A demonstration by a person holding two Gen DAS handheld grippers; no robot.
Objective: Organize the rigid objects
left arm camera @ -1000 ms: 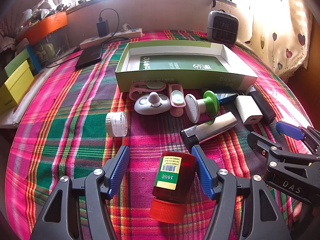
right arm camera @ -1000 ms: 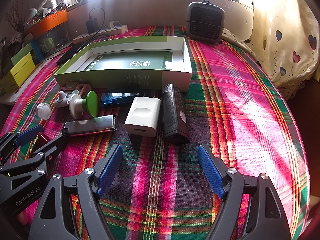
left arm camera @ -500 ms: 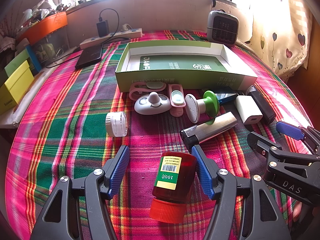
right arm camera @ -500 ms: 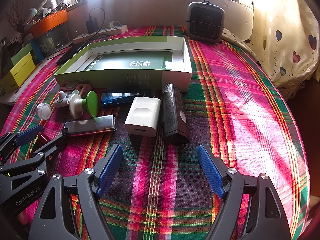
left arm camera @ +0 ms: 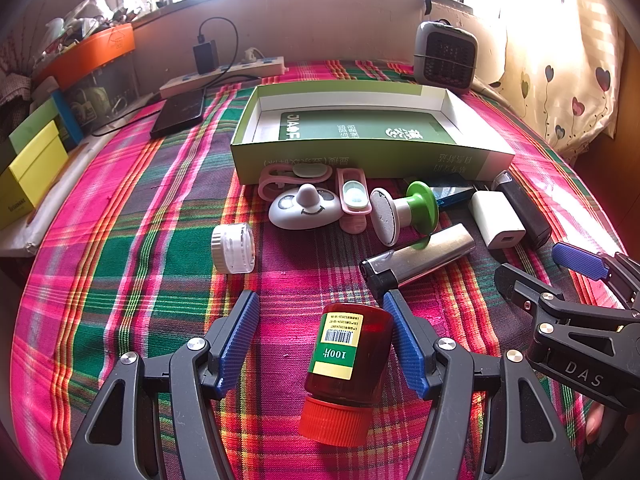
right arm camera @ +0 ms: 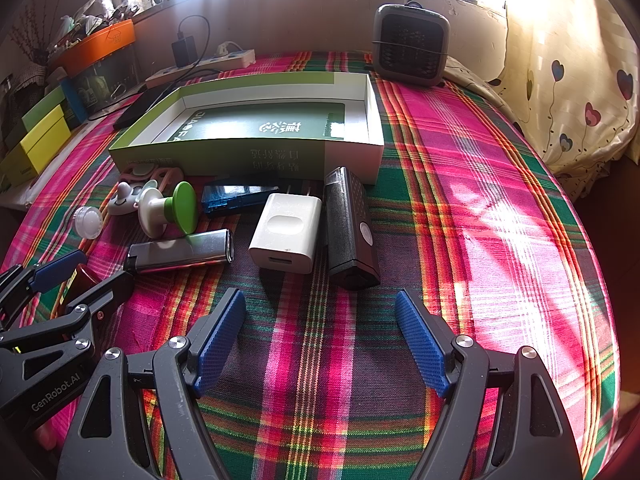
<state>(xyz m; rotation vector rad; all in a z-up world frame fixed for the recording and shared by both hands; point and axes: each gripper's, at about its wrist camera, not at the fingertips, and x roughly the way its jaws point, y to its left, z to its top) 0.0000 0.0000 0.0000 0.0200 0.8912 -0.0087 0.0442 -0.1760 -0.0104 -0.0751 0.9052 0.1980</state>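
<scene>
An amber bottle (left arm camera: 348, 356) with an orange cap lies on the plaid cloth between the fingers of my open left gripper (left arm camera: 320, 340), closer to the right finger; whether it touches is unclear. My right gripper (right arm camera: 320, 340) stands open over bare cloth, with a white charger (right arm camera: 286, 234) and a black device (right arm camera: 350, 228) just ahead. A silver lighter (left arm camera: 418, 260), a green-and-white knob (left arm camera: 404, 212), a white smiley gadget (left arm camera: 304, 210), pink pieces (left arm camera: 354, 196) and a white cap (left arm camera: 234, 248) lie before the empty green box (left arm camera: 360, 160).
A grey heater (left arm camera: 444, 56) stands behind the box. A power strip (left arm camera: 224, 76) and a black tablet (left arm camera: 178, 114) lie at the back left. Yellow and green boxes (left arm camera: 32, 168) sit off the left edge. A heart-print curtain (right arm camera: 580, 80) hangs at the right.
</scene>
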